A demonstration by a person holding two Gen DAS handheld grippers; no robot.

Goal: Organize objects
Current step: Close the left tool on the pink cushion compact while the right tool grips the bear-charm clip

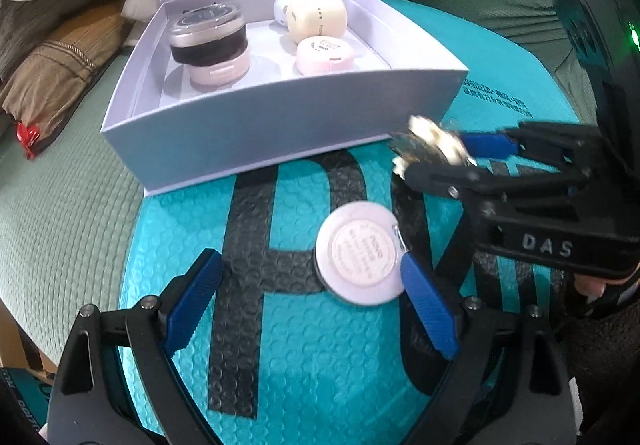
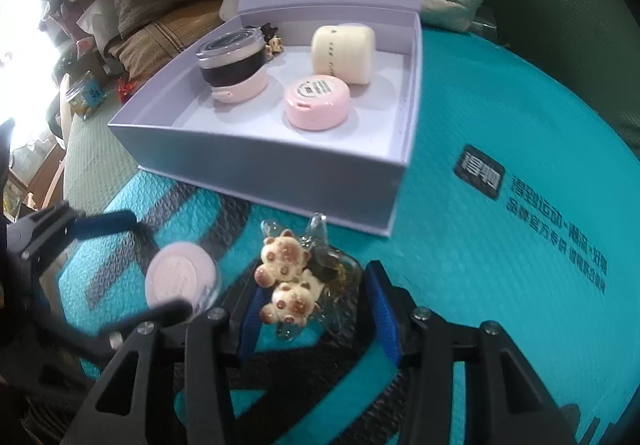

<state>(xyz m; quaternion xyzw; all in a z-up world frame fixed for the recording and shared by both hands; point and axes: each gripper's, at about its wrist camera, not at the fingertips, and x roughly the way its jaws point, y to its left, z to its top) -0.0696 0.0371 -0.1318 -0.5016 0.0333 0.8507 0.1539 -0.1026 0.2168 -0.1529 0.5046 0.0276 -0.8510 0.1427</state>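
Observation:
An open white box (image 1: 280, 125) (image 2: 260, 161) with its lid raised stands on a teal bubble mailer (image 1: 300, 345). It holds a dark-banded jar (image 1: 208, 33) stacked on a pink case, a round pink case (image 1: 325, 55) and a cream capsule case (image 1: 316, 17). In front of the box a round pale-pink compact (image 1: 358, 253) (image 2: 182, 273) lies flat between the fingers of my open left gripper (image 1: 310, 259), close to its right finger. My right gripper (image 2: 315, 277) (image 1: 432, 153) is shut on a clear packet of small bear figures (image 2: 288, 285) (image 1: 426, 139), near the box's front corner.
Green quilted bedding (image 1: 60, 205) surrounds the mailer. Pillows and crumpled fabric (image 1: 60, 57) pile up behind and to the left of the box. A red wrapper (image 1: 28, 135) and a clear jar (image 2: 86, 95) lie at the left.

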